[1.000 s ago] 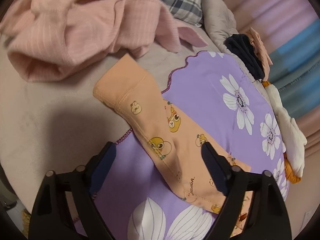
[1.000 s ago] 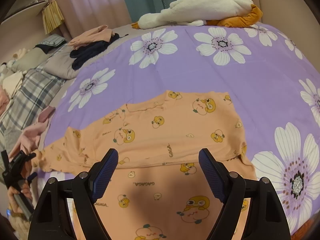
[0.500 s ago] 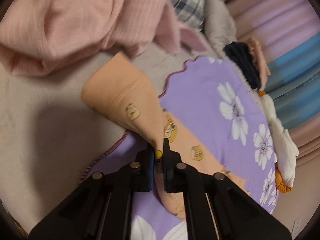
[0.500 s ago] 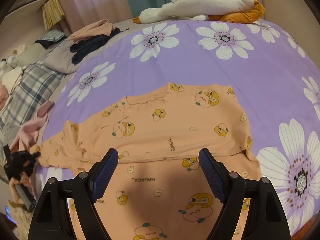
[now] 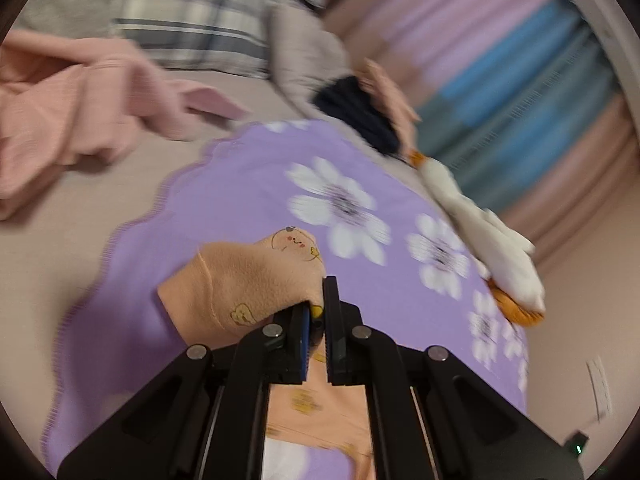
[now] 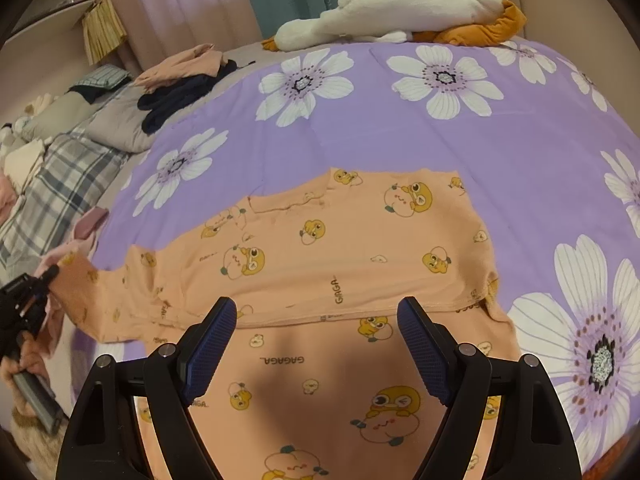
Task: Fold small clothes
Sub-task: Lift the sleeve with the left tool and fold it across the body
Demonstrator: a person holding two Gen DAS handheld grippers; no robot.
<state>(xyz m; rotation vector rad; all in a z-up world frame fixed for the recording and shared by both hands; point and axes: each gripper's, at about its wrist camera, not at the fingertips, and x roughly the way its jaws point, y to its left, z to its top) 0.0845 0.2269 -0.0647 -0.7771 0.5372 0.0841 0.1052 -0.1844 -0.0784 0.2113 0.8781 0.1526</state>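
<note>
A small orange shirt [image 6: 352,248] with cartoon prints lies partly folded on a purple flowered blanket [image 6: 460,136]. My left gripper [image 5: 316,308] is shut on the shirt's sleeve [image 5: 248,276] and holds it lifted and bunched above the blanket. In the right wrist view the left gripper [image 6: 50,274] shows at the far left, pinching the sleeve end. My right gripper [image 6: 318,344] is open and empty, hovering just above the shirt's lower part.
A pink garment [image 5: 72,112] lies at the left on the grey bed. A plaid pillow [image 6: 60,176], a pile of dark and peach clothes [image 6: 180,80] and a white and orange plush goose [image 6: 392,12] lie beyond the blanket. Curtains hang behind.
My left gripper closed on the sleeve, then lifted it and carried it over the blanket toward the shirt's body. The right gripper has stayed open and nearly still.
</note>
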